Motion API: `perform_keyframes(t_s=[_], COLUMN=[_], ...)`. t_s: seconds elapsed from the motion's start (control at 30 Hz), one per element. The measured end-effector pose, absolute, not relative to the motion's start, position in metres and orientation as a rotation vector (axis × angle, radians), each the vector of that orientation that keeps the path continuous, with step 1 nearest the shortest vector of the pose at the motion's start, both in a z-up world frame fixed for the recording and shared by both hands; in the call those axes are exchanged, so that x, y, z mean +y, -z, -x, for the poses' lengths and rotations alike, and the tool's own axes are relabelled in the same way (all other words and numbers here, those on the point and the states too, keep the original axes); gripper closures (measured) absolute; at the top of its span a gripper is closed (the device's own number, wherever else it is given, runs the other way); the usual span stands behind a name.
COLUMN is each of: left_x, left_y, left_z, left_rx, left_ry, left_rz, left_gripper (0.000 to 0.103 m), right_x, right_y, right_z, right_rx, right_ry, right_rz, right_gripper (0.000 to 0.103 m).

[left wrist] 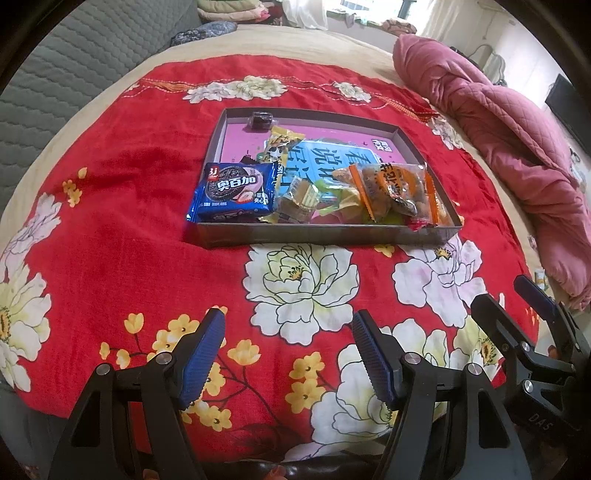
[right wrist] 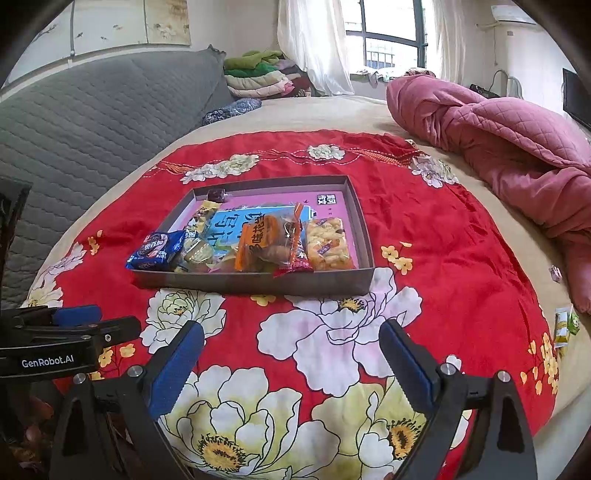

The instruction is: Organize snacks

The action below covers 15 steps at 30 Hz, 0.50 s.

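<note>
Blue-padded fingers of the left claw point(left wrist: 288, 354) stand apart over the red flowered cloth point(left wrist: 122, 236), nothing between them; the right claw point(right wrist: 291, 362) is likewise spread wide and empty above the same cloth. In the left view the right claw shows at four o'clock; in the right view the left claw shows at nine o'clock.

Beyond both claws, toward twelve o'clock, a shallow grey tray point(left wrist: 325, 236) sits on the cloth, holding the snacks. A blue cookie pack point(left wrist: 236, 194) leans over its near left corner, with a clear bag with orange stripes point(left wrist: 391, 192) at the near right, a yellow wrapper point(left wrist: 279, 144) behind the cookies, and a small dark sweet point(left wrist: 260, 120) at the far left corner.

Only the right view shows a pack of puffed yellow snacks point(right wrist: 327, 243) at the tray's right side, a small green and yellow packet point(right wrist: 565, 325) at the bed's edge at three o'clock, and the window point(right wrist: 391, 33) with folded clothes point(right wrist: 258, 74) beside it.

The cloth lies on a bed with a beige sheet point(right wrist: 325, 110). A pink quilt point(left wrist: 498, 136) is bunched at two o'clock, and a grey quilted headboard point(left wrist: 74, 70) rises at ten o'clock.
</note>
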<state>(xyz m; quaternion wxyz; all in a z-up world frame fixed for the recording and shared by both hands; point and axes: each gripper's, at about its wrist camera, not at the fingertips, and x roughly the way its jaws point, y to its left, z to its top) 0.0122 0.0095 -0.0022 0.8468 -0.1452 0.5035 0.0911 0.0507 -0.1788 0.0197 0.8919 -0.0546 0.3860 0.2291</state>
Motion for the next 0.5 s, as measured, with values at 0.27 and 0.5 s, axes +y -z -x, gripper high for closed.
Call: perform_keyframes(t_s=[0.27, 0.5], left_x=[0.0112, 0.012], left_y=[0.004, 0.0038], left_z=[-0.0129, -0.0136], left_rx=[1.066, 1.066], left_ry=[-0.195, -0.201], left_rz=[0.311, 0.312], left_gripper=[0.03, 0.03], right_x=[-0.1785, -0.1789], right_y=[-0.0175, -0.0149], right_z=[-0.051, -0.0524], right_rx=[0.807, 0.813], right_ry=[-0.473, -0.472], right_rz=[0.113, 0.112], right_gripper=[0.007, 0.007])
